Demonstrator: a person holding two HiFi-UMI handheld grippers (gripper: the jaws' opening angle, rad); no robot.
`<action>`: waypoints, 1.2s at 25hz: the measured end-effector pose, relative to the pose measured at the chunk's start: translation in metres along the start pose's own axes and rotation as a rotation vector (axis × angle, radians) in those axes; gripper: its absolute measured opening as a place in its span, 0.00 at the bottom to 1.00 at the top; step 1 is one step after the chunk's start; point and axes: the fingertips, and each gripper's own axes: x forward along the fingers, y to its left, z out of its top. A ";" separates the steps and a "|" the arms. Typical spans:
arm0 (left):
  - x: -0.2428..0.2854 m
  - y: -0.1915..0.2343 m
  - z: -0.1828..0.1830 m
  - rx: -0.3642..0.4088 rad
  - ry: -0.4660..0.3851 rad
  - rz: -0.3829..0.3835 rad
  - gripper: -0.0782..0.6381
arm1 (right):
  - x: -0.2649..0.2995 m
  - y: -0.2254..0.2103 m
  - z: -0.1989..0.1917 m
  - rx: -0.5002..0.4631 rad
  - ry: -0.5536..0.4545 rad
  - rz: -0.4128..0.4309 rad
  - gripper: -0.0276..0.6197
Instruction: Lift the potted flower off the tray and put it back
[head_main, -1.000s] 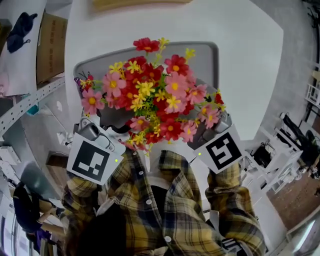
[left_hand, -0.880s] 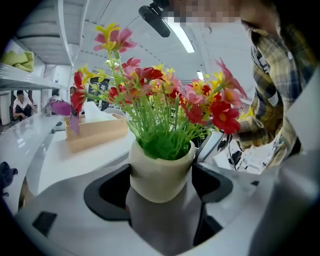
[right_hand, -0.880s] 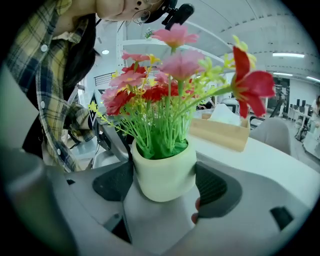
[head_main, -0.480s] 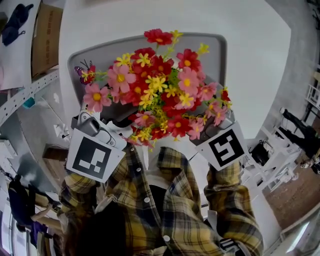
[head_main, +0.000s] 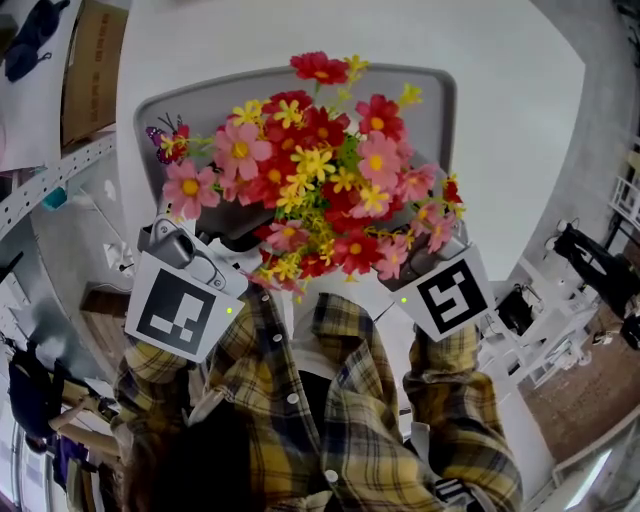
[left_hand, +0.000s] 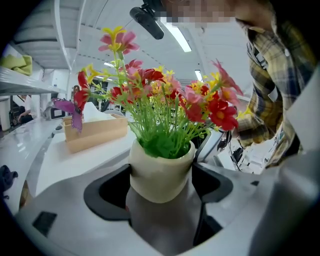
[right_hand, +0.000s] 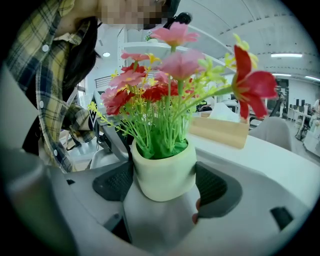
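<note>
Potted flower (head_main: 320, 180): blooms red, pink and yellow on green stems; pot (left_hand: 161, 172) plain cream. Purple butterfly (head_main: 165, 137) at its edge. Tray (head_main: 200, 100) grey, unpatterned; bench (head_main: 520, 120) white. My left gripper (left_hand: 161, 185) and right gripper (right_hand: 165, 182): grey bodies, black jaw pads, the right ones finely gridded; each cube bears black-and-white square markers. My shirt (head_main: 330, 430): yellow-and-dark plaid. Box (left_hand: 95, 132): tan.

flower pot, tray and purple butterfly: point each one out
flower pot (left_hand: 161, 175), left gripper view, front of its cream wall.
tray (head_main: 438, 130), head view, bare grey floor near its right rim.
purple butterfly (head_main: 158, 133), head view, its wings.
</note>
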 end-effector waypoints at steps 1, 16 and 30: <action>0.000 0.000 0.000 -0.001 0.000 0.001 0.63 | 0.000 0.000 0.000 -0.001 0.002 0.001 0.60; -0.020 0.004 -0.009 -0.037 0.023 0.060 0.63 | -0.018 -0.001 -0.001 0.023 0.015 -0.027 0.60; -0.056 -0.017 0.030 -0.078 -0.028 0.126 0.62 | -0.063 0.018 0.032 0.047 -0.025 -0.019 0.57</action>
